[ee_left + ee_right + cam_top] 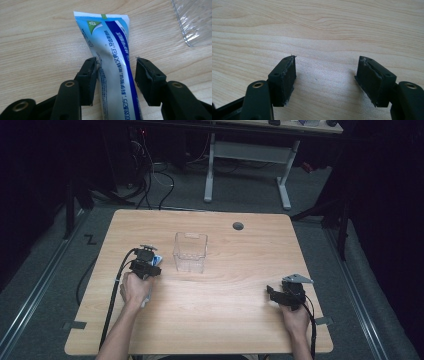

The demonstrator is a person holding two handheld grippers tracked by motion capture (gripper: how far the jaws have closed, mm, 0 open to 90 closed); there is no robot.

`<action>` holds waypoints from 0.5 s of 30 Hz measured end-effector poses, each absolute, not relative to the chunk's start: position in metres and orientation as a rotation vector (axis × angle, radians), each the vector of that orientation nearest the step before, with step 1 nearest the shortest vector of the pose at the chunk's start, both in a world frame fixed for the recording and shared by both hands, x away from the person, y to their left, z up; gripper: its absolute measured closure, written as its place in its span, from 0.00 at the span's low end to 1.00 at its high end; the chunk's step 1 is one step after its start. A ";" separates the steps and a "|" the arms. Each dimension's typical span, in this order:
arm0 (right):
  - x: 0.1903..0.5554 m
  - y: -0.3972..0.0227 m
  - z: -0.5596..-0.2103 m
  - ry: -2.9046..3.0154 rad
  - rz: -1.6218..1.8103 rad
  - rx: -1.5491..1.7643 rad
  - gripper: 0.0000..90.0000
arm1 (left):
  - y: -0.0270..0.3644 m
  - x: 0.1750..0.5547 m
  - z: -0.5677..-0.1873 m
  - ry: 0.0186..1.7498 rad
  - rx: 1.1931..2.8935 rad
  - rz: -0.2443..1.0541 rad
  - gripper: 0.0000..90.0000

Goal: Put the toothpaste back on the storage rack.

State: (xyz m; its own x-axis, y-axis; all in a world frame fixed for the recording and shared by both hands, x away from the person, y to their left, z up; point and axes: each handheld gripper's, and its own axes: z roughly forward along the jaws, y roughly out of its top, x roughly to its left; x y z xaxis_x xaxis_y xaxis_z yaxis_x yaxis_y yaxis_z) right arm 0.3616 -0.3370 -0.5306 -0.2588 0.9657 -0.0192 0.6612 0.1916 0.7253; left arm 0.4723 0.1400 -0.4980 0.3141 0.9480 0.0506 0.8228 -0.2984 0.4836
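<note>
A blue and white toothpaste tube [112, 45] lies flat on the wooden table [225, 315], its crimped end pointing away from me. My left gripper [116, 61] is lowered over it with one jaw on each side; the left pad touches the tube's edge and the right pad stands a little off it. In the high view the left gripper [148, 254] is at the table's left, with a bit of the tube [158, 259] peeking out on its right. My right gripper [327, 60] is open over bare wood, near the table's right front [274, 293].
A clear plastic box [190, 252] stands upright just right of the left gripper; its corner shows in the left gripper view [197, 22]. A round cable hole [238, 226] sits at the table's back. Beyond the table stand a white-legged desk [250, 150] and floor cables.
</note>
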 end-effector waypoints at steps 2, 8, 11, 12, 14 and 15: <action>0.362 -0.337 -0.531 1.994 0.839 1.518 0.36 | 0.141 0.473 -0.499 1.588 2.216 0.466 0.59; 0.361 -0.337 -0.531 1.994 0.839 1.518 0.36 | 0.142 0.475 -0.502 1.604 2.222 0.467 0.63; 0.361 -0.337 -0.531 1.994 0.839 1.517 0.36 | 0.142 0.476 -0.502 1.614 2.226 0.461 0.65; 0.361 -0.337 -0.531 1.994 0.839 1.517 0.36 | 0.142 0.476 -0.503 1.617 2.230 0.460 0.65; 0.361 -0.337 -0.531 1.994 0.839 1.517 0.36 | 0.142 0.477 -0.503 1.625 2.228 0.456 0.65; 0.362 -0.337 -0.531 1.994 0.838 1.516 0.36 | 0.142 0.477 -0.503 1.629 2.227 0.452 0.65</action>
State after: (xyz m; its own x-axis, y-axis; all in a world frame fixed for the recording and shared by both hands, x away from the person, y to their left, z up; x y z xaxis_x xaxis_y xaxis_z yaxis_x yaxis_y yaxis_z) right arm 0.3615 -0.3369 -0.5306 -0.2592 0.9656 -0.0207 0.6612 0.1930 0.7250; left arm 0.4769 0.1420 -0.5033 0.2904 0.9555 0.0524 0.8457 -0.2819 0.4531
